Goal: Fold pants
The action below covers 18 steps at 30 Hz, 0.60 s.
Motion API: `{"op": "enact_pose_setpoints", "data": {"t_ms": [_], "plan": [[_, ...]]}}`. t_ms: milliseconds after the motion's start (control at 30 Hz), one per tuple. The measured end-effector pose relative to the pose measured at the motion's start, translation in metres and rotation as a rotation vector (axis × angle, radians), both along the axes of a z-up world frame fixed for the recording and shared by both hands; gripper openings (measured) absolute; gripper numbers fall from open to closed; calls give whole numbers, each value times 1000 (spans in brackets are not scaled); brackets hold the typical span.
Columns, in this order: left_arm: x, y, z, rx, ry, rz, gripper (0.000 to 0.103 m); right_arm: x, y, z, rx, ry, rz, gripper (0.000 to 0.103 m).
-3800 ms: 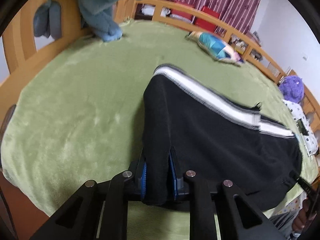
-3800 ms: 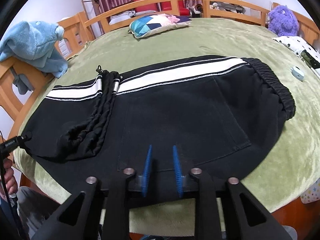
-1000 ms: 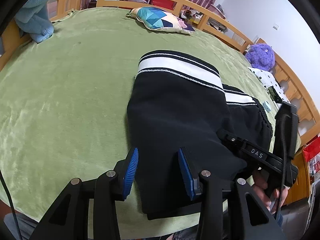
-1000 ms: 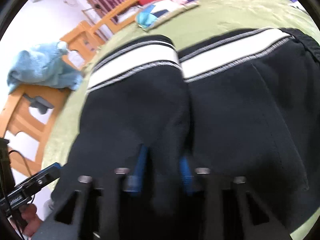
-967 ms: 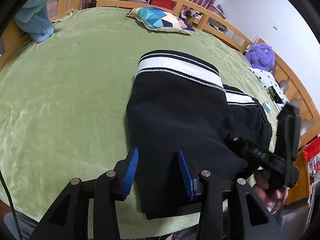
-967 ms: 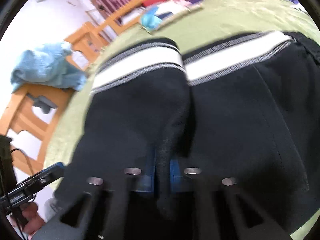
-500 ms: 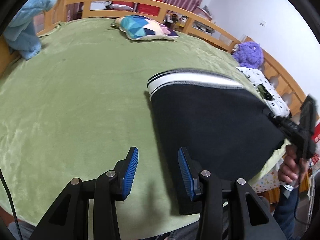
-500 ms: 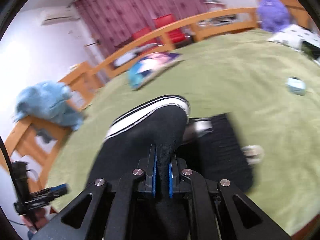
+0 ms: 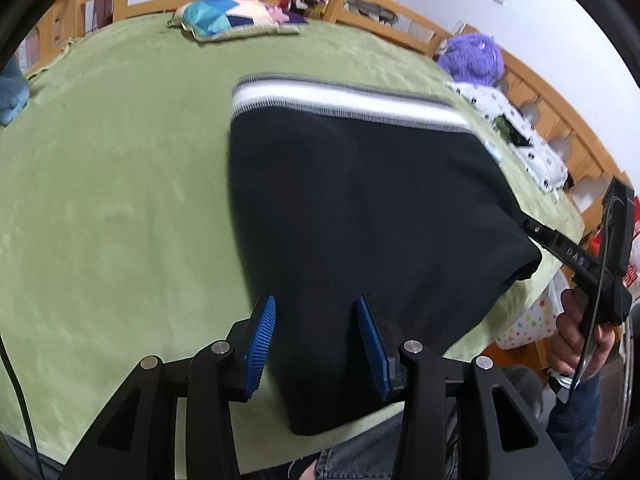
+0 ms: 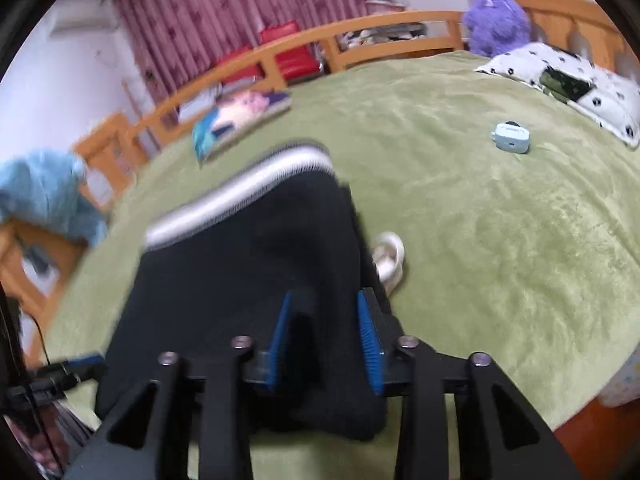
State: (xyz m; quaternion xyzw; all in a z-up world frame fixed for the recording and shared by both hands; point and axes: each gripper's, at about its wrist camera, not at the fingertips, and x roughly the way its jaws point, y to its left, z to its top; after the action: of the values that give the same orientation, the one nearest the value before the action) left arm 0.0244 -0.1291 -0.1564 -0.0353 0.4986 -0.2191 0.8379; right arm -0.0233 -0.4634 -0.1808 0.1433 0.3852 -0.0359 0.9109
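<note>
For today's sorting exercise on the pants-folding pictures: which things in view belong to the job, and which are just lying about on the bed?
Belong to the job:
black pants
left gripper, open
right gripper, open

Just lying about:
patterned pillow
purple plush toy
spotted cushion
small pale blue case
blue plush toy

Black pants (image 9: 360, 216) w/ white side stripe, folded into compact stack, lying flat on green blanket nr front edge.
</note>
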Motion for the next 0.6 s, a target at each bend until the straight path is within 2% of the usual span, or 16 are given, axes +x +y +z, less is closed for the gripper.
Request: {"op": "enact_pose_setpoints", "data": {"t_ms": [67, 167, 233, 300, 400, 433, 500, 533, 600], "plan": [[-6, -6, -7, 31, -14, 4, 45, 0, 6, -21, -68, 66, 19, 35], [-13, -12, -3, 80, -52, -27, 48, -4, 0, -22, -37, 72, 33, 36], [-11, -7, 4, 60, -45, -35, 48, -3, -8, -13, -4, 87, 53, 36], [-4, 1, 11, 10, -37, -27, 48, -5, -15, -2, 6, 52, 43, 37], [10, 6, 22, 12, -81, 14, 48, 9, -20, 14, 18, 8, 65, 55], [17, 6, 24, 17, -86, 25, 49, 14, -20, 16, 22, 9, 70, 55], [36, 5, 23, -4, -47, 32, 54, 34, -19, 17, 40, 24, 106, 59], [43, 4, 20, -17, -21, 36, 54, 46, -18, 13, 38, 39, 122, 62], [60, 2, 13, -37, 27, 42, 54, 67, -20, 1, 44, 85, 130, 62]]}}
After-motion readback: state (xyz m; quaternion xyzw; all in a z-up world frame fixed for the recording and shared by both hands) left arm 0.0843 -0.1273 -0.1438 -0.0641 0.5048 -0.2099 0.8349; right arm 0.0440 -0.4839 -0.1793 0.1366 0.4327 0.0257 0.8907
